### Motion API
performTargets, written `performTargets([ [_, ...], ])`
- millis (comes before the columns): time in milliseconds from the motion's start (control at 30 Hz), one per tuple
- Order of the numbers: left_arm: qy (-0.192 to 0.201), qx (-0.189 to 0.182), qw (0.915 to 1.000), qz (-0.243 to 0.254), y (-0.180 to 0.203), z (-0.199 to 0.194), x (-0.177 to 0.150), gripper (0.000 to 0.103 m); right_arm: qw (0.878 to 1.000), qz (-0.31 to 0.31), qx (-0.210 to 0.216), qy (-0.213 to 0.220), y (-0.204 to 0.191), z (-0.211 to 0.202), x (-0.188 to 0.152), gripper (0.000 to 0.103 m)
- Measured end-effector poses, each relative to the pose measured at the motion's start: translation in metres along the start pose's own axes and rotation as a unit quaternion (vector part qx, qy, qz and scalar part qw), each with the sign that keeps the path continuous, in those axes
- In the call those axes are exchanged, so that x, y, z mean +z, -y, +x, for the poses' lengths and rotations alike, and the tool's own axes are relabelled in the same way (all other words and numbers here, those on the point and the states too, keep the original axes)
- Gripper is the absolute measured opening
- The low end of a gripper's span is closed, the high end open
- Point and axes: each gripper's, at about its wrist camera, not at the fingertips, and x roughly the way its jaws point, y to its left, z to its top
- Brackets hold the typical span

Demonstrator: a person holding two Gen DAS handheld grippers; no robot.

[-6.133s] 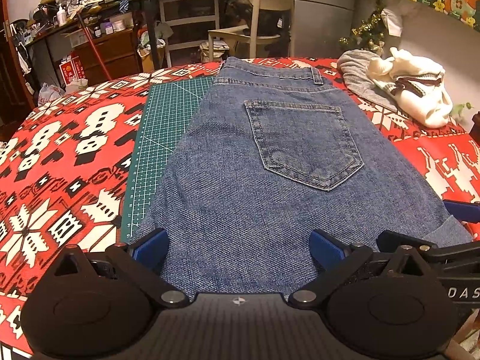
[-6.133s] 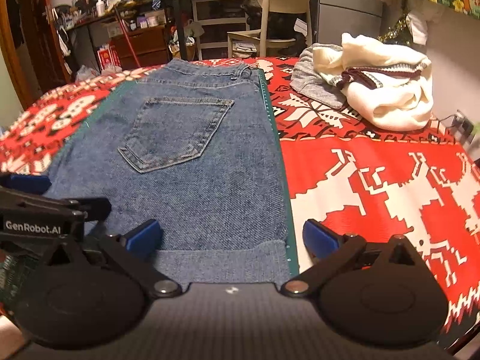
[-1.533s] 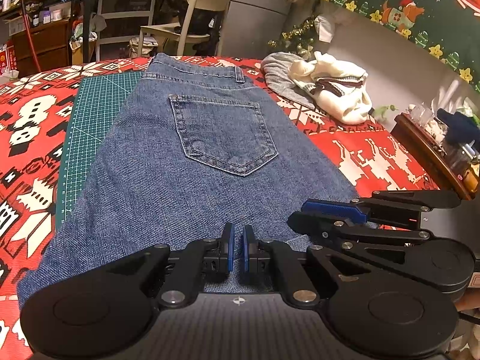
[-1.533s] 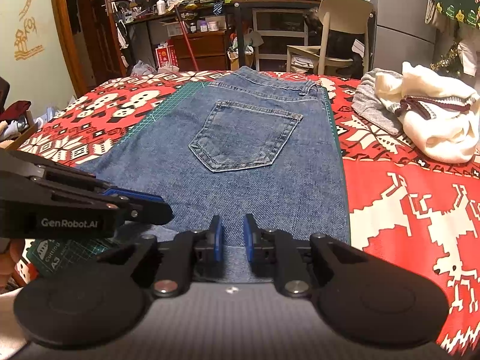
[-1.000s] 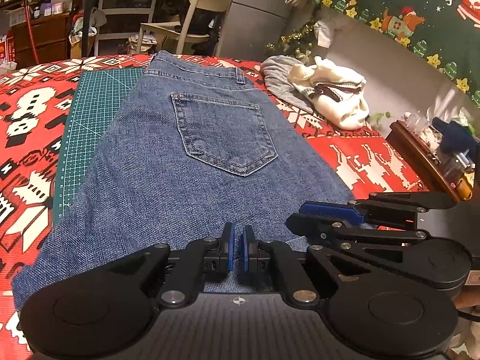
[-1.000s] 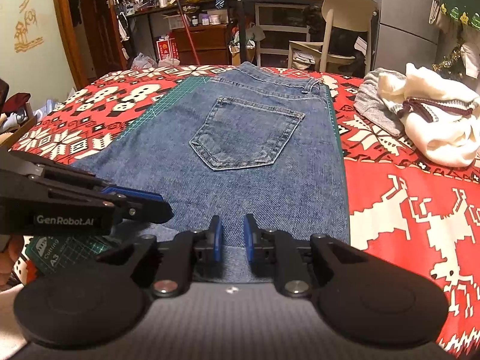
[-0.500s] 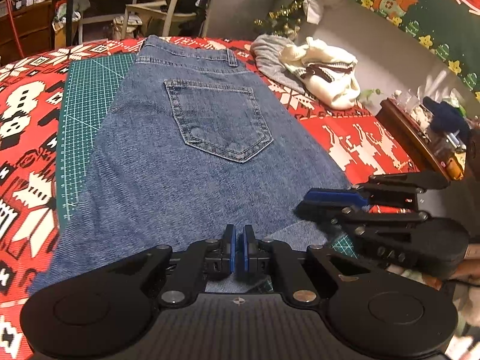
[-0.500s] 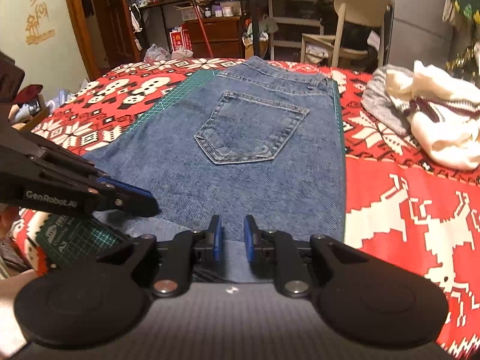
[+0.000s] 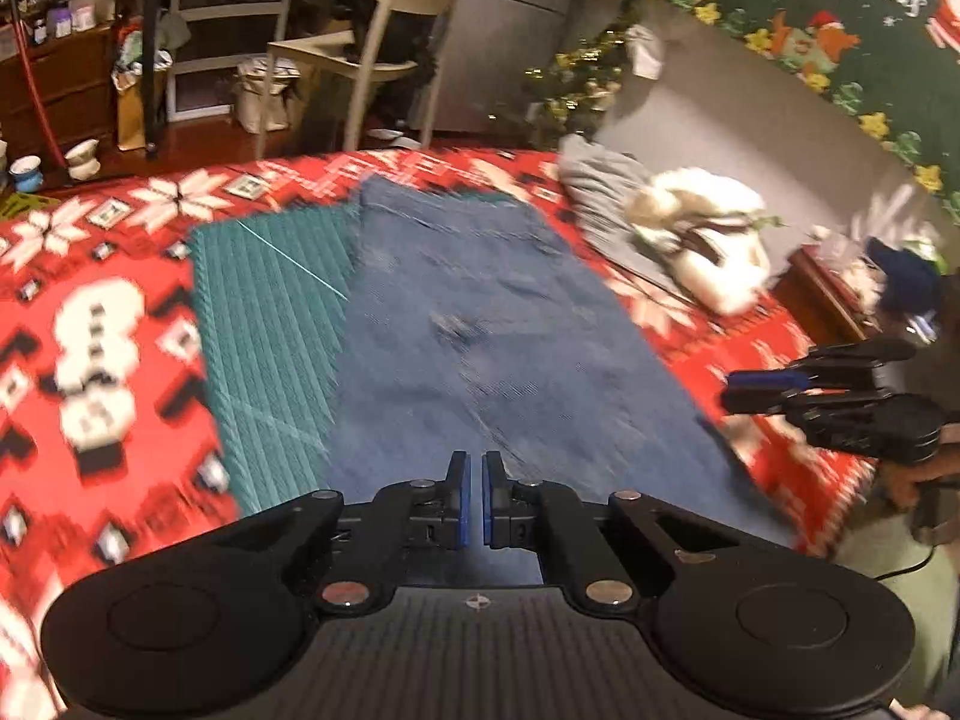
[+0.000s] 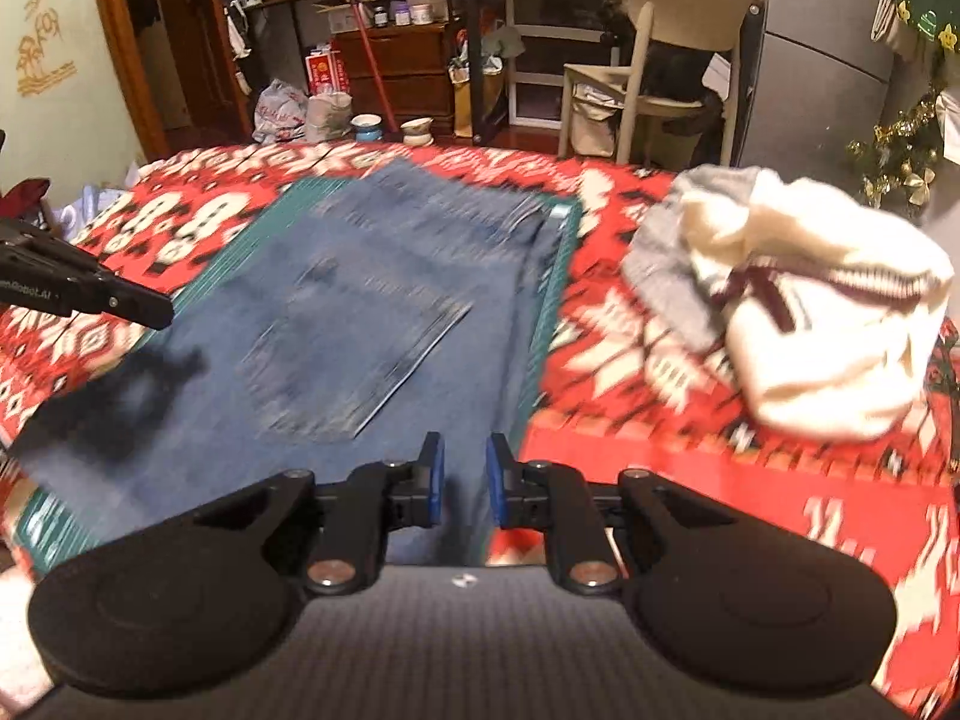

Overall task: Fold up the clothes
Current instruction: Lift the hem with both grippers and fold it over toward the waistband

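Blue jeans (image 9: 480,330) lie back-pocket up on a green cutting mat (image 9: 264,312), waistband at the far end. My left gripper (image 9: 475,468) is shut on the near edge of the denim, which runs down between its blue pads. My right gripper (image 10: 464,456) is shut on the same edge further right, with a thicker fold of jeans (image 10: 360,330) in its jaws. Both hold the fabric above the table. The right gripper (image 9: 780,384) shows at the right of the left wrist view, the left gripper (image 10: 138,312) at the left of the right wrist view. Both views are motion-blurred.
A red Christmas tablecloth (image 9: 90,330) covers the table. A white sweater (image 10: 828,324) on a grey garment (image 10: 666,264) sits at the right. A chair (image 10: 678,12) and cluttered desks stand beyond the far edge; a low wooden side table (image 9: 828,294) is to the right.
Both grippers, open around the near edge at first, shut on it. In the last half second they rose and moved toward the waistband with the denim.
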Motion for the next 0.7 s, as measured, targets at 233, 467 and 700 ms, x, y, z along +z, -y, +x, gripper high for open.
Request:
performTargets([
  [233,0.036,0.050,0.9978,-0.024,-0.041,0.026,0.067,0.039,1.000,0.006,0.000,0.008,0.047,0.037,0.058,0.017],
  [467,0.028,0.015,0.9987,-0.040,-0.070,0.071,0.119,0.056,0.999,0.026,0.040,0.011,0.080,0.086,0.105,0.029],
  [700,-0.014,-0.022,0.9989,-0.040,-0.078,0.105,0.132,0.065,0.992,0.090,0.093,0.000,0.098,0.134,0.125,0.039],
])
